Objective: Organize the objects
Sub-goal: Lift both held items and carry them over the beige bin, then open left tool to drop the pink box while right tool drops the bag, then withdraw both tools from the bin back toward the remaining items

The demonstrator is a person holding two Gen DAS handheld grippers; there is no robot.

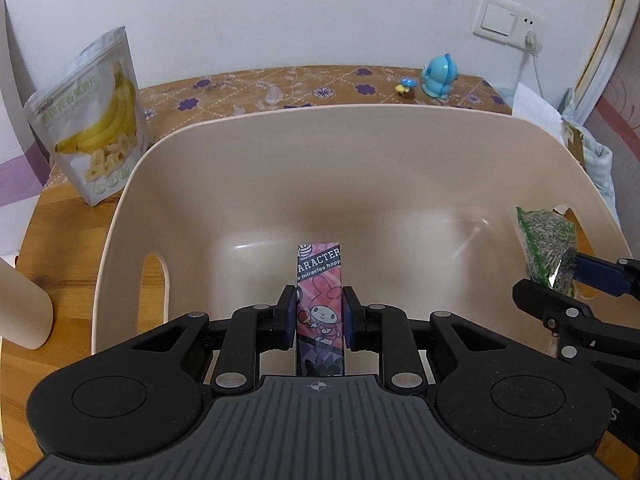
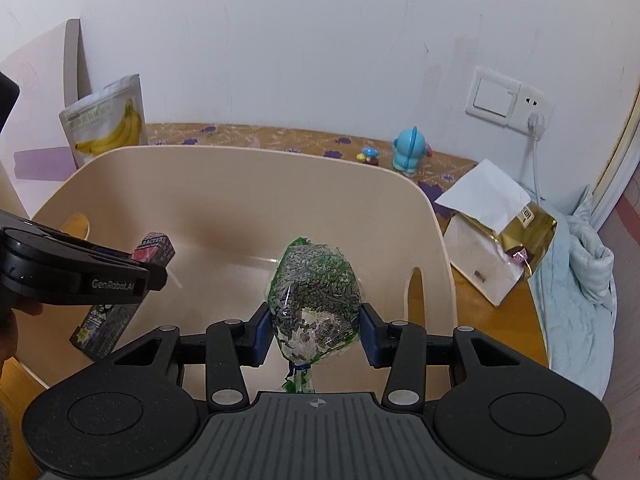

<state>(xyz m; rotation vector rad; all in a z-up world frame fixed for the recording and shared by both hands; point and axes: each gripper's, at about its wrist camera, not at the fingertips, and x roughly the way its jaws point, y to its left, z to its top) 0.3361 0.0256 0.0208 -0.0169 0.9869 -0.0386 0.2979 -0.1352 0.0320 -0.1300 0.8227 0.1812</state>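
**Both grippers hold items over the beige bin**

In the left wrist view, the left gripper (image 1: 319,314) sits low at centre frame with its fingers (image 1: 286,312) closed narrow on a slim pink character box (image 1: 320,300). The box stands upright between the blue pads, its top end reaching out over the inside of the beige bin (image 1: 248,168). The bin fills the middle of the frame and has a handle cutout in each side wall.

At the right edge of the same view, the right gripper (image 1: 568,276) enters from the side, holding a clear bag of dark seeds (image 1: 546,240) with green print, just by the bin's right wall.

In the right wrist view, the right gripper (image 2: 316,338) is at lower centre. The seed bag bulges between its fingers (image 2: 262,336): the left pad touches the bag, while a thin gap seems to show at the right pad, so the hold looks light. The bag hangs above the bin's interior. At the left of that frame, the left gripper carries the pink box tilted over the bin's left side.

On the table (image 1: 24,240) behind the bin, a banana-chip pouch (image 1: 96,120) stands at upper left, and a blue toy figure (image 1: 438,76) and a tiny mushroom toy (image 1: 406,88) sit at upper right by the wall. A white and gold paper bag (image 2: 496,236) lies right of the bin.
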